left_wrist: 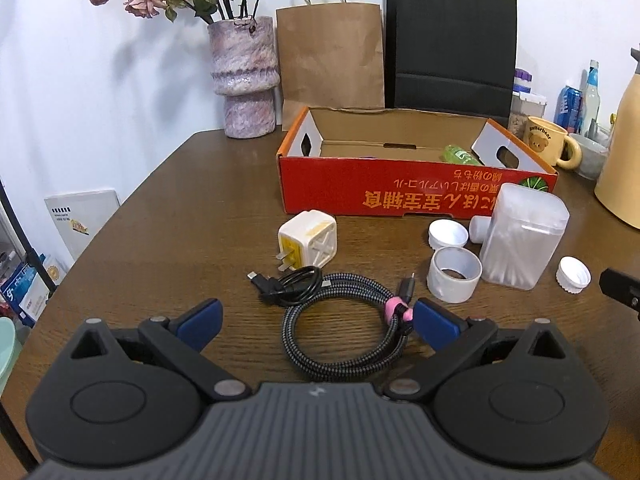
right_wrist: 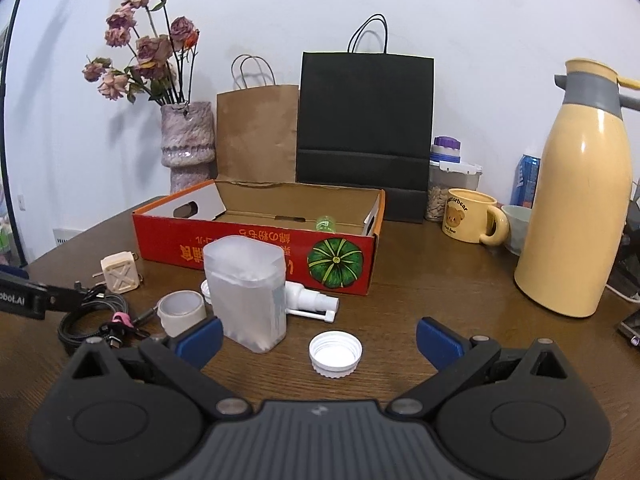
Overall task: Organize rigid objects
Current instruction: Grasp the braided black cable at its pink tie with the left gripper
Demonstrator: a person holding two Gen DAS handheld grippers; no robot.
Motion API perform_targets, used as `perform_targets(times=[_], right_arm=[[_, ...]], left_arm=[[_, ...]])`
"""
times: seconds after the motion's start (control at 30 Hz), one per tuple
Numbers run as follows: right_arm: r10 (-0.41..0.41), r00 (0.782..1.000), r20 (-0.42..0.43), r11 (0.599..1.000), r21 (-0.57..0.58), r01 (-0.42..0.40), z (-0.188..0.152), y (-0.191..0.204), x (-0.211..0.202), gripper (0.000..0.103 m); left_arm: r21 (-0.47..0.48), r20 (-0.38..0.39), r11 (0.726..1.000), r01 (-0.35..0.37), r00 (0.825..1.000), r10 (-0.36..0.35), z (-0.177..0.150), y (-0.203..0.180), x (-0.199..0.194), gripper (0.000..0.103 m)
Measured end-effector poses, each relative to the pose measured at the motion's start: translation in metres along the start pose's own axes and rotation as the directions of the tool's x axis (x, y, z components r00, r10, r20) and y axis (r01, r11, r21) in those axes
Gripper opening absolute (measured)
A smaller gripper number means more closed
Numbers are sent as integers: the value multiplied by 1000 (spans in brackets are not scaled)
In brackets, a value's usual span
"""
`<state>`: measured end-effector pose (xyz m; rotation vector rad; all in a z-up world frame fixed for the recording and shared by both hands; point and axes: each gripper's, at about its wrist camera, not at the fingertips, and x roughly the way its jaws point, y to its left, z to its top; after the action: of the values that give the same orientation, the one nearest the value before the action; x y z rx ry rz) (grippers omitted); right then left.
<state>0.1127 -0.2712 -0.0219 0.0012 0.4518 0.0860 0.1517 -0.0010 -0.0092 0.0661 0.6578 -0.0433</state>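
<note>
**Both hand-held grippers hovering spread over a cluttered table**

The left hand-held gripper (left_wrist: 316, 320) is hanging with its jaws spread wide, holding nothing, over a coiled braided cable (left_wrist: 344, 332). The right hand-held gripper (right_wrist: 320, 338) is likewise spread and empty, a white bottle cap (right_wrist: 335, 354) lying between its fingers. In front of the red cardboard box (left_wrist: 400, 196) are sitting a white plug adapter (left_wrist: 308, 238), a tape roll (left_wrist: 454, 274) and a frosted plastic container (left_wrist: 522, 236). A green item (left_wrist: 460, 155) is lying inside the box.
</note>
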Motion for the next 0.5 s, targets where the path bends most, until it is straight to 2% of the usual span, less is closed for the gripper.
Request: perform_targets(times=[0.3,0.5], right_arm=[[-12,1000,1,1000,29,12,-5,-4,4,103],[-23,1000,-12,999,33,24,-8,-4,9,103]], left_arm=[[28,-68,1000,-1,998,3,5,-11,21,103],[-5,-133,1000,14,991,-14,12,-17,41,103]])
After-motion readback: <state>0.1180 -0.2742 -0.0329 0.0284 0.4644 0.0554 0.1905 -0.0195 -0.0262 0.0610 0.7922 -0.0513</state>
